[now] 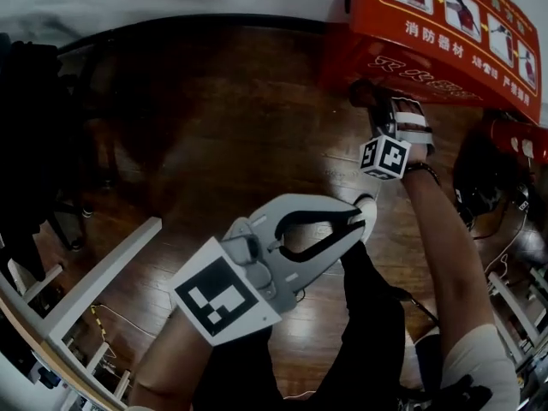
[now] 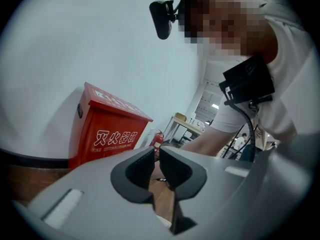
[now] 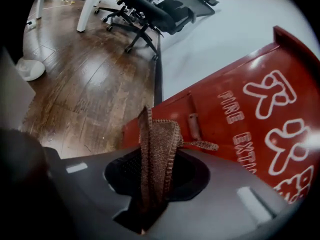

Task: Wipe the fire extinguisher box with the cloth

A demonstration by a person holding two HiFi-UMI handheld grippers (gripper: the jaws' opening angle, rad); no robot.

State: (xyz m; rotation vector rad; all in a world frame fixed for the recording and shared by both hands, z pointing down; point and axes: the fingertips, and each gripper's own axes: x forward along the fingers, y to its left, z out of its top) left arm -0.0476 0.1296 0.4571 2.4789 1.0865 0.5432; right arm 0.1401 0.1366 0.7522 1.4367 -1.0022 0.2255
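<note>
The red fire extinguisher box (image 1: 445,32) stands against the wall at the upper right of the head view, with white characters on its front (image 3: 250,114). It also shows far off in the left gripper view (image 2: 107,131). My right gripper (image 1: 383,114) is right in front of the box's lower part, shut on a brown woven cloth (image 3: 157,149). The cloth sticks up folded between the jaws, close to the red panel. My left gripper (image 1: 358,219) hangs lower, over the wooden floor and away from the box. Its jaws are together (image 2: 156,161) with nothing in them.
A red fire extinguisher (image 1: 514,139) lies to the right of the box beside a dark object (image 1: 484,174). A white desk frame (image 1: 94,281) runs along the lower left. Black office chairs (image 3: 150,9) stand by the wall farther off. A white round object (image 3: 30,69) sits on the floor.
</note>
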